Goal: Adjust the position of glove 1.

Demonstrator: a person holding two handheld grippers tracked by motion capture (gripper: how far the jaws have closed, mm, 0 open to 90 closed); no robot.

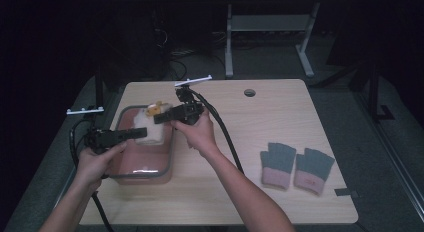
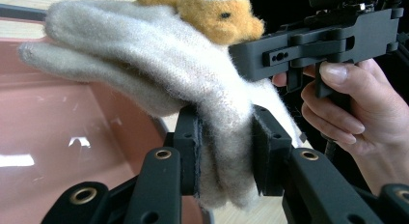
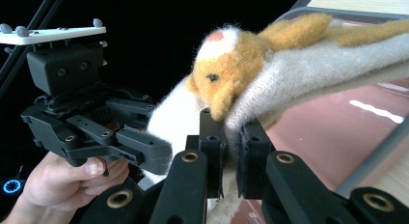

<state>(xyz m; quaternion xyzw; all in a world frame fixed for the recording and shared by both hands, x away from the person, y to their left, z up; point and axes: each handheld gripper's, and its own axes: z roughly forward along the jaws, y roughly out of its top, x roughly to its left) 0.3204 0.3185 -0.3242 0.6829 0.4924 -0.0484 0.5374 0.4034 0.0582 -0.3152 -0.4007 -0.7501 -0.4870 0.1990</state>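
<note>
Dark floor and dim furniture ring a pale wooden table [image 1: 280, 192], and from where I stand the work sits toward its left side. Nearest me, the person's left hand [image 1: 97, 159] holds the left gripper [image 1: 137, 133], its jaws clamped on the cuff end of a fluffy cream-coloured knitted glove with a small orange plush animal on it [image 2: 159, 64]. The right gripper [image 1: 161, 119] pinches another edge of the same glove just under the plush head, jaws squeezed tight on the wool. With two holds on it, the glove hangs stretched between them, lifted above the brownish-pink plastic tub with a grey rim [image 1: 167, 164]; I'd judge the two-point hold is meant to keep the limp fabric spread and controlled rather than bunched.

For room to move, the tub's rim lies just below the glove, so any drop should land inside. To the right, bare tabletop runs wide before a pair of grey-green fingerless knitted gloves with pink cuffs [image 1: 296, 167] lying flat side by side near the right edge. Farther off, a round cable hole [image 1: 249, 92] sits close to the back edge, with a grey metal desk frame [image 1: 270, 37] beyond.
</note>
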